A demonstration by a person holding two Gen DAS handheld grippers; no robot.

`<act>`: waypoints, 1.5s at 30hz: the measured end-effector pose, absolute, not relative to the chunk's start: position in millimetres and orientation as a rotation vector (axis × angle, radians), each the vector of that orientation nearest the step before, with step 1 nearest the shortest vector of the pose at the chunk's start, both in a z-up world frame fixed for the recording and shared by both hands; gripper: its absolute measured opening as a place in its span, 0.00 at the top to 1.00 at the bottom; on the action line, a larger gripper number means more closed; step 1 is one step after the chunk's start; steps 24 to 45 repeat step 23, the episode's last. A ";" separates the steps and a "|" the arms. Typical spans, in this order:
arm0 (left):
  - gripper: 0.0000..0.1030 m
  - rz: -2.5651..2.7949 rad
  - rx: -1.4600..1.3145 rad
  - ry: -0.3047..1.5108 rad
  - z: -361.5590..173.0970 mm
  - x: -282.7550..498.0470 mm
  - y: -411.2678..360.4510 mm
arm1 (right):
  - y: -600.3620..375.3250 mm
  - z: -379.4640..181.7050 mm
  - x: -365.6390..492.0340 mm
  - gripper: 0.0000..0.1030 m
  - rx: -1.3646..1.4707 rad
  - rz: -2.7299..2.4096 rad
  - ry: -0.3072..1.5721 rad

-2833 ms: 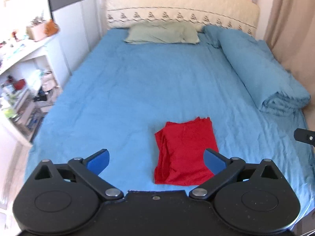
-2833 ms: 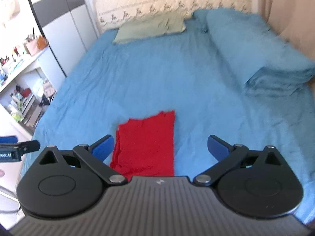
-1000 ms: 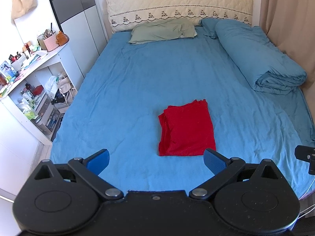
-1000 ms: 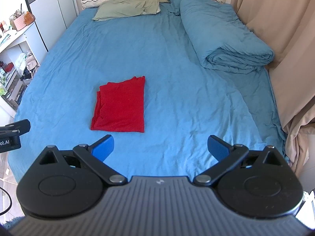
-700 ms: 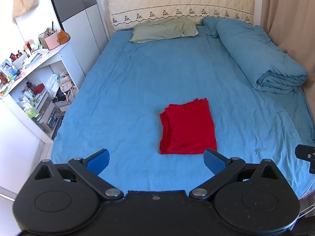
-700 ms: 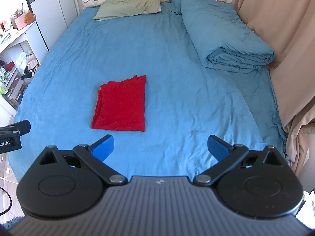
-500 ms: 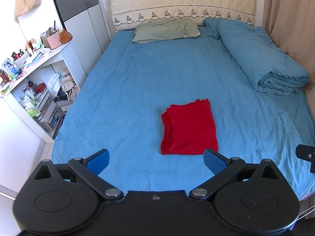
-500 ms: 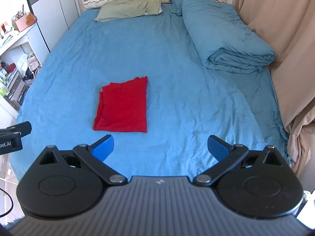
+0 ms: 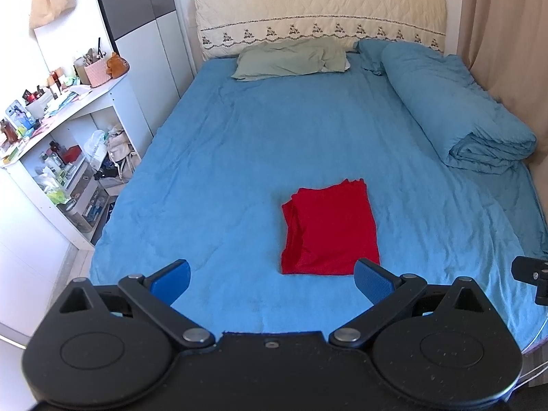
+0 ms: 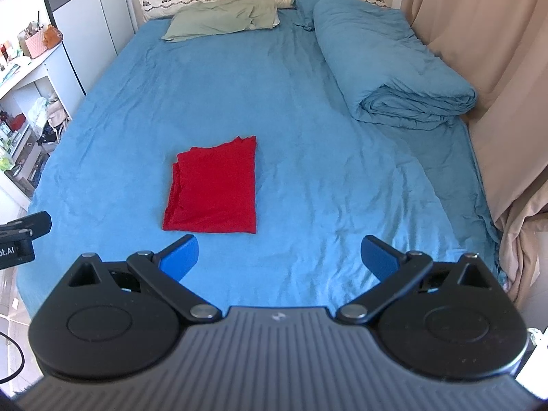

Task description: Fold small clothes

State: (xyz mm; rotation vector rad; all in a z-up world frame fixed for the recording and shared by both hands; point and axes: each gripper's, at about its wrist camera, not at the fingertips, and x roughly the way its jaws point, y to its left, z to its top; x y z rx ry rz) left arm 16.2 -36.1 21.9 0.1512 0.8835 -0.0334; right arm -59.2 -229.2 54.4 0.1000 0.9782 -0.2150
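Red garment (image 9: 329, 226) is folded into a flat rectangle, long axis running near-to-far up the bed, stacked fold edges showing along its left side, uneven layered edge at the far end. It sits on the blue sheet (image 9: 219, 178) in the near half of the bed, roughly mid-width. My left gripper (image 9: 272, 281) is wide open, holding nothing, held off the near edge with the garment just beyond its right finger. My right gripper (image 10: 279, 257) is also wide open and empty, garment ahead and to its left, not touching. Sheet is mildly wrinkled. Green pillow (image 9: 291, 58) at the far end against the quilted headboard (image 9: 318, 10), rolled blue duvet (image 10: 394, 68) along the right side, beige curtain (image 10: 479, 51) right, cluttered white shelf (image 9: 61, 130) left.
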 end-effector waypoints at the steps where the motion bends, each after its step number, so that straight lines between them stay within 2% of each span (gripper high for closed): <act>1: 0.00 -0.033 0.150 0.883 22.2 16.3 -35.2 | -226.6 54.6 -59.4 0.00 0.097 -0.216 0.977; 45: 0.00 -0.030 0.136 0.830 27.8 10.5 -23.4 | -208.6 59.9 -59.8 0.00 0.078 -0.218 0.958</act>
